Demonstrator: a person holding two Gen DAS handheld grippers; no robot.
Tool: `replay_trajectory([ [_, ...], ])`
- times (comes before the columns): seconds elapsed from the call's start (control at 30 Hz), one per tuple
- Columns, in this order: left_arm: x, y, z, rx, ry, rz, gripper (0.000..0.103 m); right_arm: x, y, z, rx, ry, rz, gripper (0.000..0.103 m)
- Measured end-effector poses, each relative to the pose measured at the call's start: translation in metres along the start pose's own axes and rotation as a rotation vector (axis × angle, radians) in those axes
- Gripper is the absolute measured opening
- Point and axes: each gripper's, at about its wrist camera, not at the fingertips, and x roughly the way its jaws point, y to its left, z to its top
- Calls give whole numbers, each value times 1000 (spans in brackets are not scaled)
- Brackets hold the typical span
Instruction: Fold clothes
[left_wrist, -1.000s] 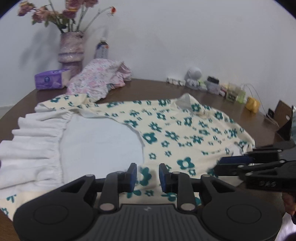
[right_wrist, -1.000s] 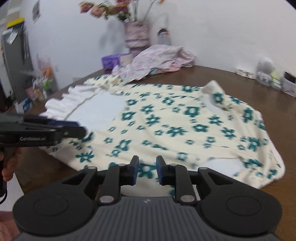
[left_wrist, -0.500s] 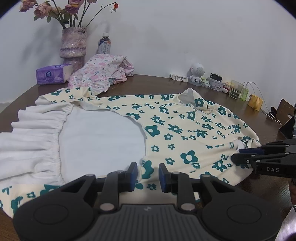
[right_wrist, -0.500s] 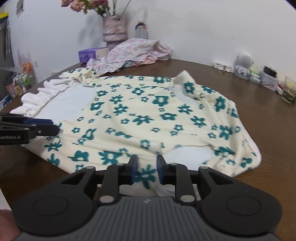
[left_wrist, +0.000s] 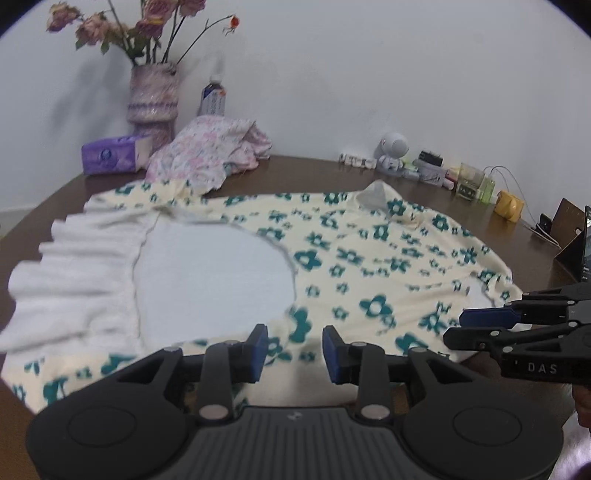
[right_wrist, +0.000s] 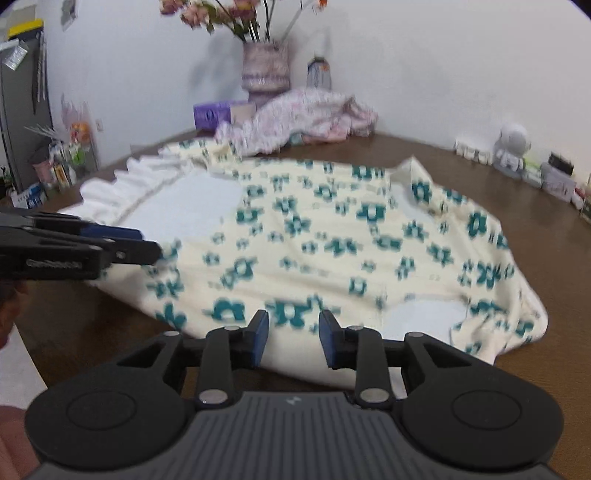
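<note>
A cream garment (left_wrist: 369, 258) with teal flowers, a white lining and a white ruffled hem (left_wrist: 74, 280) lies spread flat on the brown table (left_wrist: 303, 173). My left gripper (left_wrist: 293, 349) sits at its near edge. The jaws are opening, the cloth lies flat under the gap, and the pads do not press on it. My right gripper (right_wrist: 294, 334) stands at the near edge further right, jaws likewise opening over loose cloth (right_wrist: 332, 258). Each gripper shows side-on in the other's view: the right gripper (left_wrist: 461, 325) and the left gripper (right_wrist: 155, 247).
A crumpled pink floral garment (left_wrist: 210, 155) lies at the back beside a purple tissue pack (left_wrist: 114, 155), a vase of flowers (left_wrist: 153, 99) and a bottle (left_wrist: 213, 98). A white toy figure (left_wrist: 393, 149), small items and cables line the far right edge.
Both pairs of jaws stand wider apart than in the earlier frames. The garment lies spread on the table much as before.
</note>
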Motion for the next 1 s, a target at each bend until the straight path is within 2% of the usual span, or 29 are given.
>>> replay_trajectory([
  [0.37,0,3,-2,-7,2,-1,30,-8,-32,-14,88,-4,-69,29],
  [0.43,-1,2,-2,-7,3,0,30,-8,-36,-16,97,-6,-95,34],
  [0.7,-2,0,-3,-21,-6,8,31,-9,-37,-22,101,-37,-98,36],
  [0.8,-10,3,-2,-42,-47,28,31,-11,-38,-23,110,-45,-96,36],
  [1.0,-25,13,3,-75,-100,87,42,-21,-42,-22,140,-89,-86,36],
])
